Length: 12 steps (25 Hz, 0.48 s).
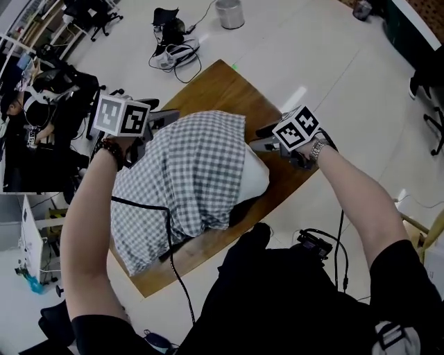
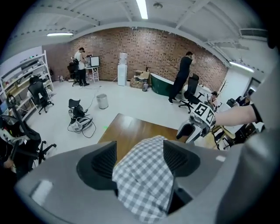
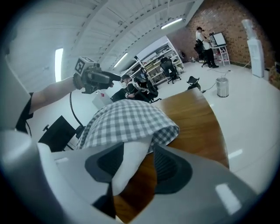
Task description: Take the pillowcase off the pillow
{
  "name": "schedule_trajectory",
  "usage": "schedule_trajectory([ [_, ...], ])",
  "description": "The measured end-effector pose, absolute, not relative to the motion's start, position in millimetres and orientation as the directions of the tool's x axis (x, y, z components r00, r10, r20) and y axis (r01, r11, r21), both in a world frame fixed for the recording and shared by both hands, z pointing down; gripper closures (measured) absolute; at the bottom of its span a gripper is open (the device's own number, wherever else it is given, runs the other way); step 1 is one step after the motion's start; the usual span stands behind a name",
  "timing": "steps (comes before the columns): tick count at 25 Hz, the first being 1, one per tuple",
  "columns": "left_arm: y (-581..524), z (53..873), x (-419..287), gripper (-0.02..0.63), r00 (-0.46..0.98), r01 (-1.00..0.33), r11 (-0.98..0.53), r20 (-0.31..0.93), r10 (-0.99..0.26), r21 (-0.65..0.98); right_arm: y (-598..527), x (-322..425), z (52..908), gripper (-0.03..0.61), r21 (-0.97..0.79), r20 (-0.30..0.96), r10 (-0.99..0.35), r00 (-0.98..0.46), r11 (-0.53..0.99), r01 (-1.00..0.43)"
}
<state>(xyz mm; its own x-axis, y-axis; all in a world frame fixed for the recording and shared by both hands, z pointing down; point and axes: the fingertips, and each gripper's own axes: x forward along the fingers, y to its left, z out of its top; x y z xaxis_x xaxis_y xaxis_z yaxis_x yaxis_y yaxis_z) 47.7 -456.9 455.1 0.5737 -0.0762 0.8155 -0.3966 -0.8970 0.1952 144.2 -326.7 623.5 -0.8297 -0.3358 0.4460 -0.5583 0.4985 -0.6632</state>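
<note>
A pillow in a grey checked pillowcase (image 1: 187, 173) lies on a wooden table (image 1: 215, 87). The bare white pillow (image 1: 254, 177) sticks out of the case on the right side. My left gripper (image 1: 166, 119) is at the case's far left corner. Its jaws stand wide, with checked cloth (image 2: 144, 175) lying between them and no pad pressing on it. My right gripper (image 1: 262, 141) is at the pillow's far right edge. In the right gripper view the right gripper (image 3: 138, 153) is shut on a fold of the white pillow (image 3: 131, 164), just under the case's hem (image 3: 162, 131).
A black cable (image 1: 168, 232) runs across the near part of the pillowcase. A metal bin (image 1: 229, 12) and a tangle of cables (image 1: 173, 52) sit on the floor beyond the table. People and office chairs are at the left (image 1: 41, 90). A person stands far off (image 2: 183, 72).
</note>
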Motion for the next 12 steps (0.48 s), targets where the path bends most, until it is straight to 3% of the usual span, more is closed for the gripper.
schedule_trajectory([
  [5, -475.9, 497.7, 57.5, 0.276, 0.499, -0.328, -0.9, 0.862, 0.091, 0.285, -340.4, 137.3, 630.9, 0.357, -0.754, 0.391, -0.258, -0.883, 0.461, -0.469],
  [12, -512.2, 557.6, 53.2, 0.275, 0.451, -0.331, -0.85, 0.86, 0.238, 0.409, -360.2, 130.2, 651.8, 0.351, -0.846, 0.311, -0.166, -0.936, 0.4, -0.352],
])
